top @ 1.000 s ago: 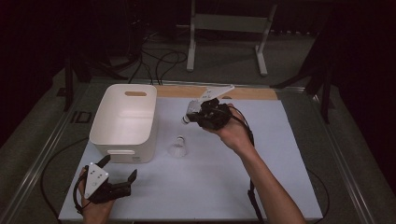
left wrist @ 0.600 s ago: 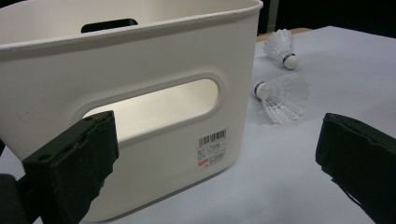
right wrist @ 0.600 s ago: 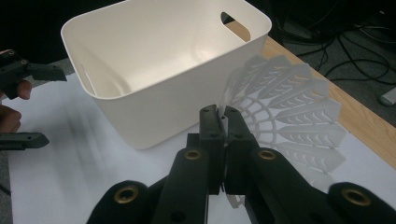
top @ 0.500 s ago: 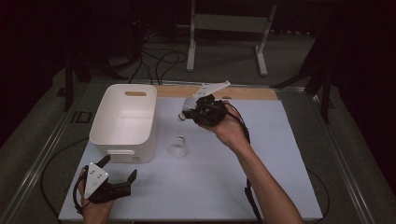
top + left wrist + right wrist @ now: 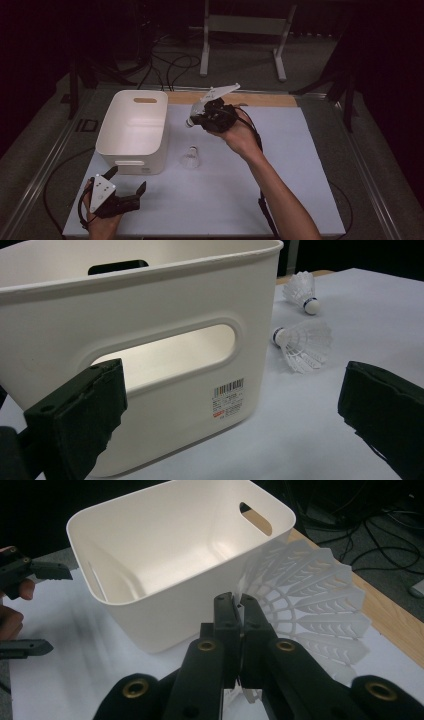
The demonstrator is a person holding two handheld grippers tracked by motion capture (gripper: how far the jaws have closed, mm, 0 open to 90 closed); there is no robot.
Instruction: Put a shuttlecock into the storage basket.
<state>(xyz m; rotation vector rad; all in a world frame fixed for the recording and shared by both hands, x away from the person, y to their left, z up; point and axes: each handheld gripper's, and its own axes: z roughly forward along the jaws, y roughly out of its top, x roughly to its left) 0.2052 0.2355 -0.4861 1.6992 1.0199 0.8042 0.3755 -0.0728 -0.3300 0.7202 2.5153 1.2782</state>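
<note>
Clearly the shuttlecock pinched in the right hand-held gripper is a featherlight, brittle thing: its jaws are closed on the thin skirt, which would crush or slip under much pressure, so the firmer cork end seems the safer place to grip. It hangs in the air just beside the white bin, near its far right corner. A second shuttlecock lies on the white surface close to the bin's right wall, clear of the carrying path as far as I can judge. The left hand-held gripper rests near the bin's front, jaws spread wide and empty.
</note>
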